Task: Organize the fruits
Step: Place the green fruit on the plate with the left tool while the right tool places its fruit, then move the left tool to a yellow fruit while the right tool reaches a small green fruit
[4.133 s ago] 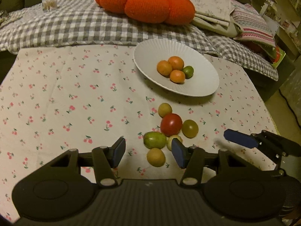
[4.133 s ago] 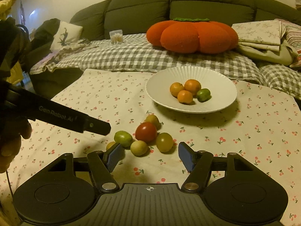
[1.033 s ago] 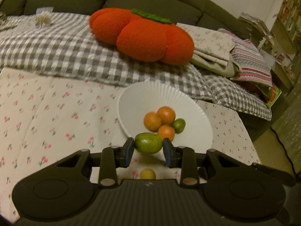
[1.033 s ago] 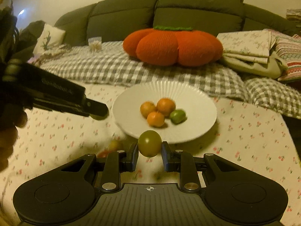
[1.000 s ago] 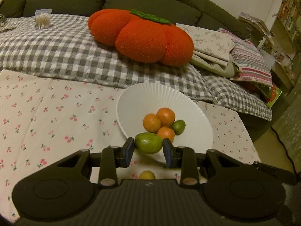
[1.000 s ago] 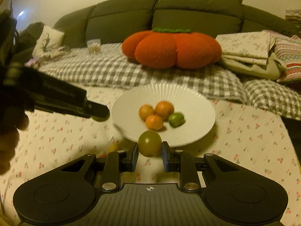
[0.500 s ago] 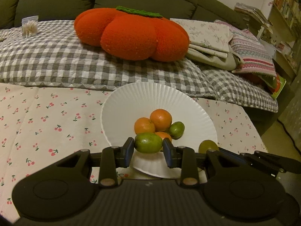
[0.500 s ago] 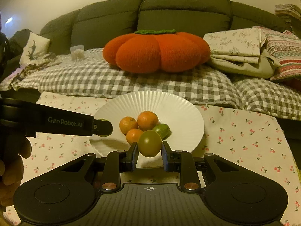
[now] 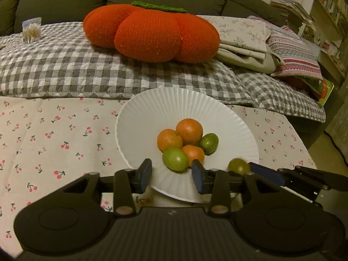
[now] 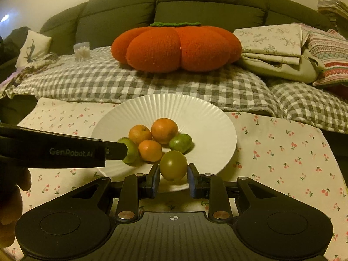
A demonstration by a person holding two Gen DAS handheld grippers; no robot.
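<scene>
A white ribbed plate (image 9: 152, 113) (image 10: 208, 117) on the cherry-print cloth holds three orange fruits (image 9: 189, 130) (image 10: 164, 130) and a small green fruit (image 9: 209, 143) (image 10: 180, 143). My left gripper (image 9: 171, 173) is open; the larger green fruit (image 9: 175, 159) (image 10: 130, 150) lies on the plate between its fingers, apart from both pads. My right gripper (image 10: 173, 177) is shut on an olive-green tomato (image 10: 173, 168) (image 9: 238, 166), held over the plate's near rim.
A big orange pumpkin cushion (image 9: 152, 32) lies on a grey checked blanket (image 9: 65, 65) behind the plate. Folded linens (image 9: 250, 37) and a striped pillow (image 9: 293, 52) are at the right. A toothpick box (image 9: 32, 29) stands far left. The table edge drops off at right.
My left gripper has opened and let the green fruit go onto the plate beside the oranges. My right gripper has come closer to the plate with the tomato still in it.
</scene>
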